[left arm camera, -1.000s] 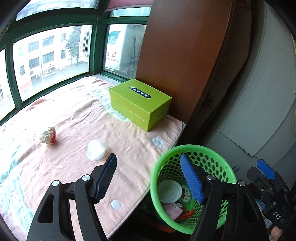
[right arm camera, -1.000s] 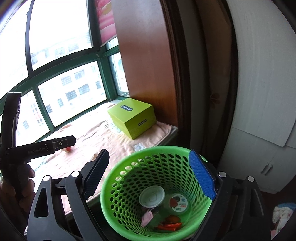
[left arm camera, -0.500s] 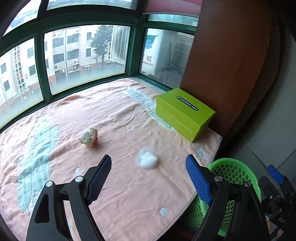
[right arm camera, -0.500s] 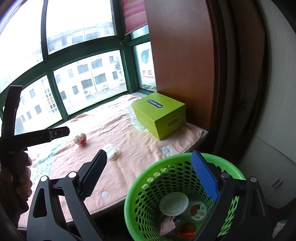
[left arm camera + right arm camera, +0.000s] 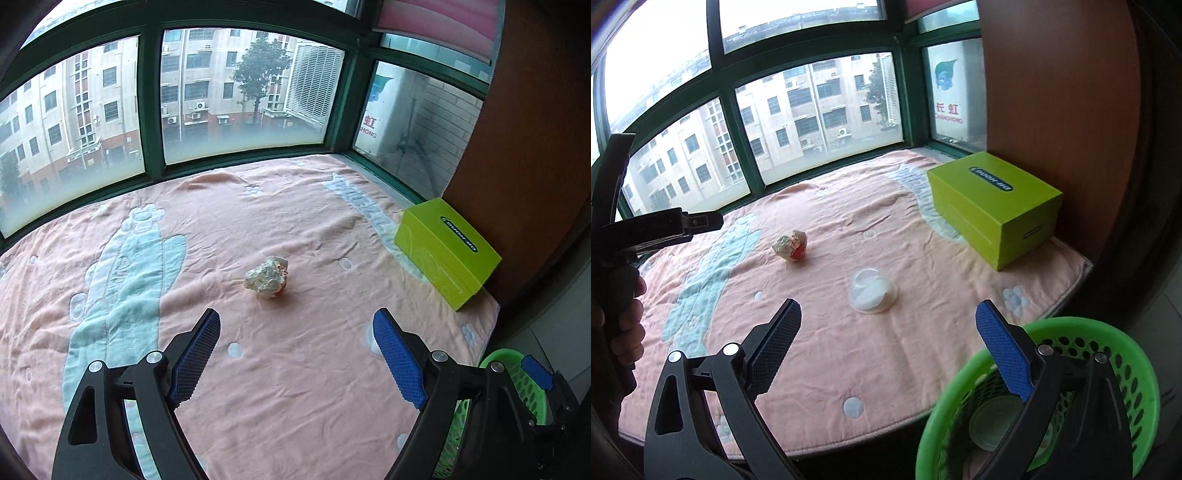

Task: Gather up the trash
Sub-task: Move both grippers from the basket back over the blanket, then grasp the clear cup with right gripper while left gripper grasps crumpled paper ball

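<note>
A crumpled wrapper (image 5: 267, 277) with a red patch lies on the pink blanket (image 5: 258, 369); it also shows in the right wrist view (image 5: 790, 245). My left gripper (image 5: 295, 354) is open and empty, hovering just short of it. A clear plastic cup (image 5: 872, 291) lies on the blanket in front of my open, empty right gripper (image 5: 888, 347); in the left wrist view it is mostly hidden behind the right finger. A green mesh basket (image 5: 1082, 332) holding trash stands below the blanket's edge, also in the left wrist view (image 5: 517, 373).
A lime-green box (image 5: 993, 206) sits at the blanket's right end against a brown wooden panel (image 5: 1052, 92); it shows in the left wrist view too (image 5: 447, 251). Green-framed windows (image 5: 240, 92) line the far side. The left gripper's handle (image 5: 646, 229) shows at the left.
Both grippers have swung left, away from the basket and over the blanket. The wrapper now sits centred ahead of the left gripper, the cup ahead of the right.
</note>
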Motion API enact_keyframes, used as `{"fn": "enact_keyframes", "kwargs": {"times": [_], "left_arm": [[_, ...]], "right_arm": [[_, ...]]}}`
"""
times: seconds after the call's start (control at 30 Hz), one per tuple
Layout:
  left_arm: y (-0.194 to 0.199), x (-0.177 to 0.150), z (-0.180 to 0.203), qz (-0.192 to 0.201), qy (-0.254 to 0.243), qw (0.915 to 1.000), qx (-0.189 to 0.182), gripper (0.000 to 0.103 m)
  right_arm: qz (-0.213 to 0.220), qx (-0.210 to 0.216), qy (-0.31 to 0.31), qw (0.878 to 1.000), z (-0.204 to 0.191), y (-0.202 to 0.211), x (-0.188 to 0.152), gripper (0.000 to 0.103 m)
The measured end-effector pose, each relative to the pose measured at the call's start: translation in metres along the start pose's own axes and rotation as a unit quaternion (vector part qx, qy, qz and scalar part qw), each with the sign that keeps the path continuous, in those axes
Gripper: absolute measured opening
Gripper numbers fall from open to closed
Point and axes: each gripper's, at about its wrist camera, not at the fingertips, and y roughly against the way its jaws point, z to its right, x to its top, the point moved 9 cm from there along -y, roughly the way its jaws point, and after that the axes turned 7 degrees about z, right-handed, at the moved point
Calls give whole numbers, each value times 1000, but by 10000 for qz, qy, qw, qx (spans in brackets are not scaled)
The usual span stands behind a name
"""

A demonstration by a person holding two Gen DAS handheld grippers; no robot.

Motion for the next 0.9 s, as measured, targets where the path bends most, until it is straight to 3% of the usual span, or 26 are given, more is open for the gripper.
{"fn": "enact_keyframes", "kwargs": {"times": [0.5,0.9], "left_arm": [[-46,-4,-61,-342,326,9980,426,82],[-99,-19,-54,-715,67,9967,378,86]], "right_arm": [[-942,83,-25,9955,-15,-110,-23,94],[-1492,-93,95,9887,-10,-166,-44,83]]}}
